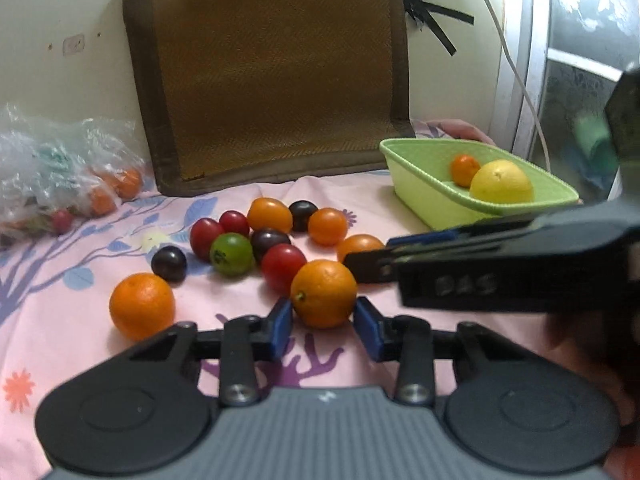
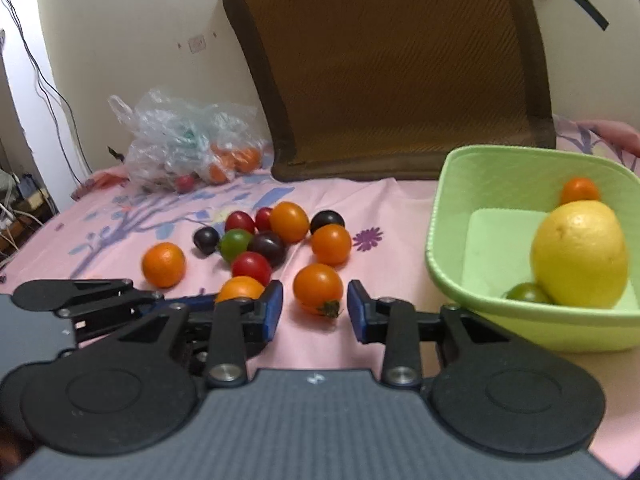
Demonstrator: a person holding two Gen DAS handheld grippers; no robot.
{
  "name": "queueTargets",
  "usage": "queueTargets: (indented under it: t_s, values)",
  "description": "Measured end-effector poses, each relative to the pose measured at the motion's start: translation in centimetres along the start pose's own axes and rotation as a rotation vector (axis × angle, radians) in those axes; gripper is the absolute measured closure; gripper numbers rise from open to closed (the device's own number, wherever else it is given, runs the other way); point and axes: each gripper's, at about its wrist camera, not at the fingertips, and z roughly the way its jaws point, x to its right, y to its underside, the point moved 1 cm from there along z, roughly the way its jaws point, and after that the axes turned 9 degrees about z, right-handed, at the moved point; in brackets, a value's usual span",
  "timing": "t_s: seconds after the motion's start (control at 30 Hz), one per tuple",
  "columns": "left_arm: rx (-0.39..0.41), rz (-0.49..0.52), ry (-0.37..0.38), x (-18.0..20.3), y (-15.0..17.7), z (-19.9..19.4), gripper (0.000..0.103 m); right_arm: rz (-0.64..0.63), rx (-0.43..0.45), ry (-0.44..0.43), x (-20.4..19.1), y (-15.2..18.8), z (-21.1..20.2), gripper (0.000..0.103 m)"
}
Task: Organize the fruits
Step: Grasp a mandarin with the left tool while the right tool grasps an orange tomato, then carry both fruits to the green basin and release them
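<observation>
My left gripper [image 1: 323, 318] is shut on a small orange [image 1: 324, 294], with both blue pads against its sides on the pink floral sheet. My right gripper [image 2: 314, 306] is open around an orange tomato [image 2: 318, 288], with a thin gap on each side. A cluster of red, dark purple, green and orange tomatoes [image 1: 256, 240] lies just beyond. Another orange [image 1: 142, 306] sits apart at the left. The green basket [image 2: 440, 208] at the right holds a yellow citrus [image 2: 580, 252], a small orange [image 2: 580, 190] and a green tomato [image 2: 526, 292].
A clear plastic bag [image 2: 188, 148] with more fruit lies at the back left. A brown woven mat [image 1: 272, 72] leans on the wall behind the pile. Cables [image 2: 24, 216] hang past the sheet's left edge. The right gripper's fingers [image 1: 460, 256] cross close beside the left one.
</observation>
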Motion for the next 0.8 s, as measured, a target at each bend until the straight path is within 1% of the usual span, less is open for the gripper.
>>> queueTargets:
  t_s: [0.07,0.13,0.23,0.3,0.37,0.4,0.43,0.53,0.57,0.63,0.7,0.77,0.8]
  values:
    - [0.01,-0.03,0.018,-0.5,0.2,-0.2,0.069,0.016,-0.012,-0.009,0.3,0.1,0.5,0.065]
    - [0.027,-0.056,0.02,-0.8,0.3,-0.6,0.069,0.019,-0.009,-0.02,0.4,0.0,0.1,0.072]
    - [0.066,-0.055,0.043,-0.3,0.6,-1.9,0.069,0.006,0.004,-0.034,0.2,0.2,-1.4,0.072]
    - [0.092,-0.038,0.075,0.5,0.4,-2.7,0.069,0.001,0.057,-0.049,0.1,0.3,-3.5,0.072]
    - [0.125,-0.018,0.106,1.4,-0.6,-3.1,0.069,-0.003,0.15,-0.036,0.2,0.6,-5.9,0.072]
    - [0.141,-0.01,0.118,1.9,-1.2,-3.0,0.069,-0.009,0.202,-0.01,0.5,0.8,-7.1,0.072]
    - [0.151,-0.003,0.129,2.3,-2.0,-2.8,0.069,-0.013,0.262,0.039,1.0,1.0,-8.3,0.072]
    - [0.16,0.008,0.169,3.6,-4.8,-1.3,0.069,0.032,0.375,0.168,3.4,1.4,-10.4,0.072]
    - [0.163,0.016,0.178,4.1,-5.9,-0.5,0.069,0.051,0.398,0.211,4.3,1.5,-10.7,0.072]
    - [0.159,0.035,0.181,5.3,-7.6,1.3,0.069,0.097,0.411,0.27,6.1,1.5,-11.0,0.072]
    - [0.134,0.044,0.182,6.2,-8.6,3.1,0.069,0.134,0.419,0.298,7.4,1.6,-11.1,0.072]
    - [0.131,0.058,0.168,7.1,-9.2,4.2,0.069,0.147,0.428,0.323,8.3,1.7,-11.1,0.072]
    - [0.113,0.063,0.17,7.5,-9.3,4.8,0.069,0.151,0.429,0.331,8.5,1.7,-10.8,0.071]
